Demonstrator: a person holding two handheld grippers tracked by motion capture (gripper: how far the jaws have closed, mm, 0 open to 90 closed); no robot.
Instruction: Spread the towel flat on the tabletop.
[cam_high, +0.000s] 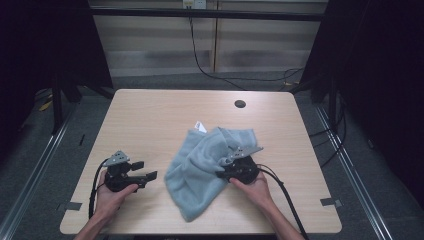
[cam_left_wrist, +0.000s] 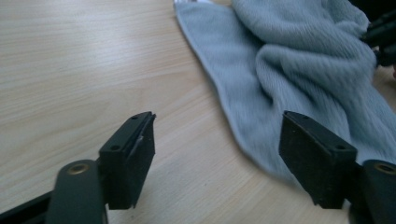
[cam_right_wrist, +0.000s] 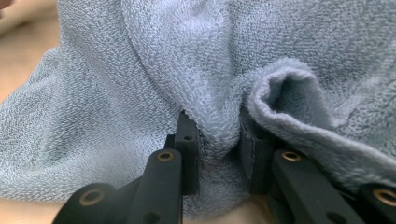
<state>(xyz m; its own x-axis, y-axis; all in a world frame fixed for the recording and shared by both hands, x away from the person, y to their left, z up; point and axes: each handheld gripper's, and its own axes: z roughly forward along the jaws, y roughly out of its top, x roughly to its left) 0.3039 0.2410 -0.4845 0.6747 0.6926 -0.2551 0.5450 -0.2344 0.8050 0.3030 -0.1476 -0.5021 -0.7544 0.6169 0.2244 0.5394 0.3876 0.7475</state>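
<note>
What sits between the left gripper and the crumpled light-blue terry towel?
Nothing: bare light wood tabletop separates the left gripper from the crumpled light-blue terry towel, in the left gripper view.

We hold our left gripper (cam_high: 146, 170) low over the near left of the table, its jaws pointing to the right and standing wide apart with nothing between them. Our left hand (cam_high: 111, 192) wraps its body from below, forearm coming in from the near edge. Our right hand (cam_high: 255, 187) grips the right gripper (cam_high: 223, 172), which points left; its jaws sit close together, pinching a fold of cloth.
</note>
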